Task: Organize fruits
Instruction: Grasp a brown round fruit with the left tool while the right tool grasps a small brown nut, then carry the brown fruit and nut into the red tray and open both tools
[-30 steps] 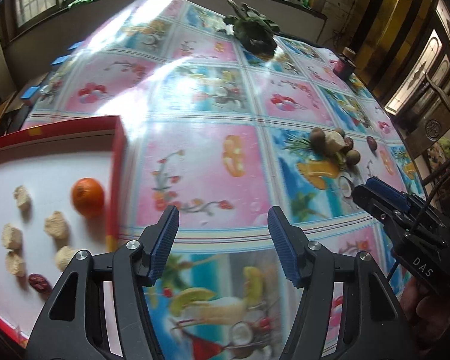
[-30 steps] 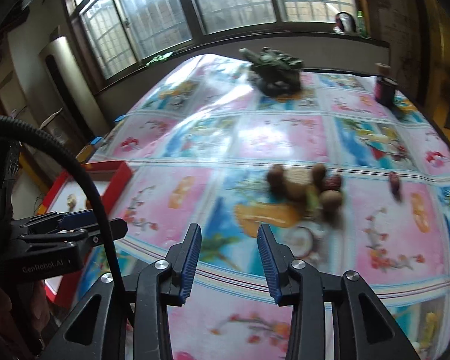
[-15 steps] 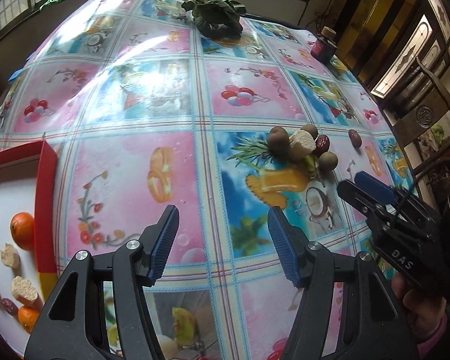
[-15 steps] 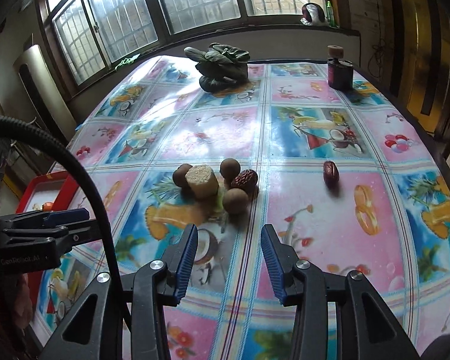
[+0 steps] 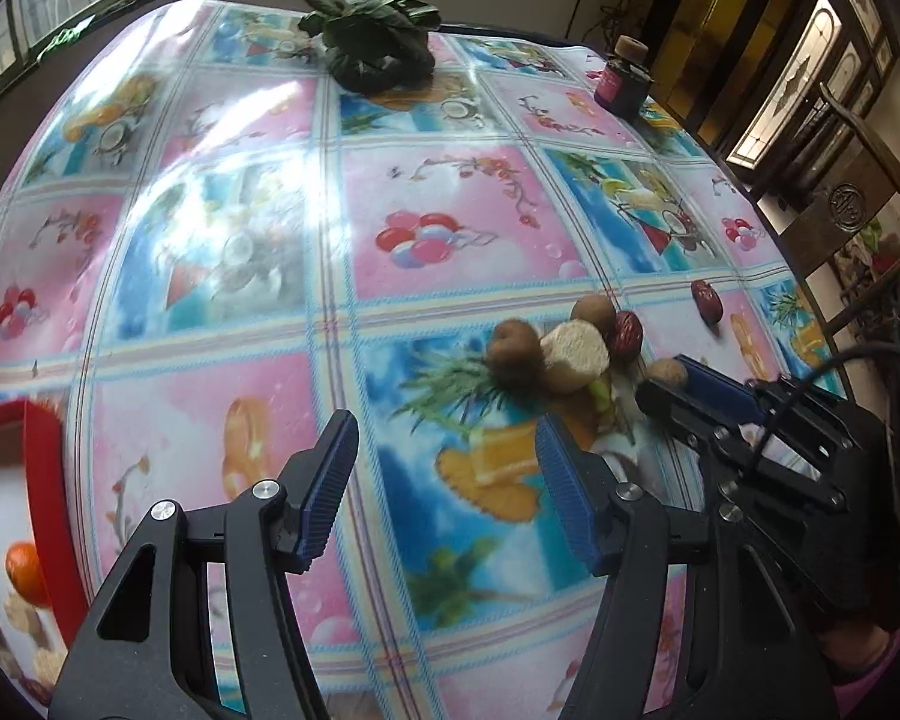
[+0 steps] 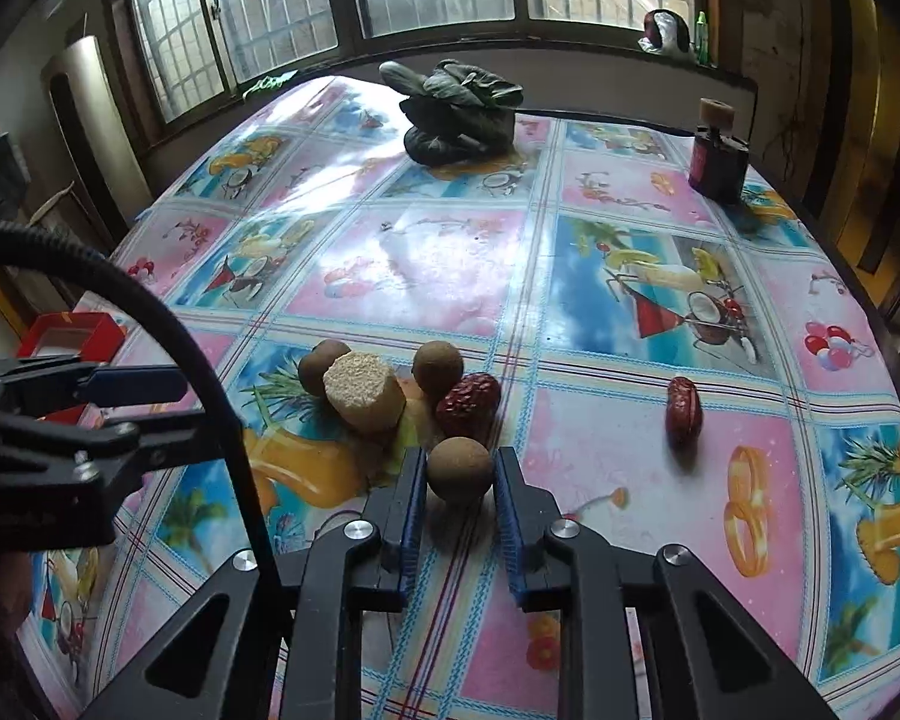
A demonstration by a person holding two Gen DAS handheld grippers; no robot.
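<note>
A small pile lies on the patterned tablecloth: a round brown fruit (image 6: 459, 469), two more brown fruits (image 6: 438, 365) (image 6: 316, 365), a tan cylinder piece (image 6: 363, 393) and a red date (image 6: 469, 399). A second red date (image 6: 684, 411) lies apart to the right. My right gripper (image 6: 459, 489) has its jaws on both sides of the nearest brown fruit, close to it, on the table. My left gripper (image 5: 447, 480) is open and empty above the table, left of the pile (image 5: 573, 348). The red tray (image 5: 42, 462) with an orange (image 5: 24, 564) is at far left.
A bundle of dark leafy greens (image 6: 459, 111) lies at the table's far side. A dark jar with a cork lid (image 6: 717, 156) stands at the far right. A wooden chair (image 5: 840, 204) is beyond the right edge.
My right gripper moved forward and down to the pile and narrowed around the nearest brown fruit. My left gripper swung right, away from the tray, and stays open.
</note>
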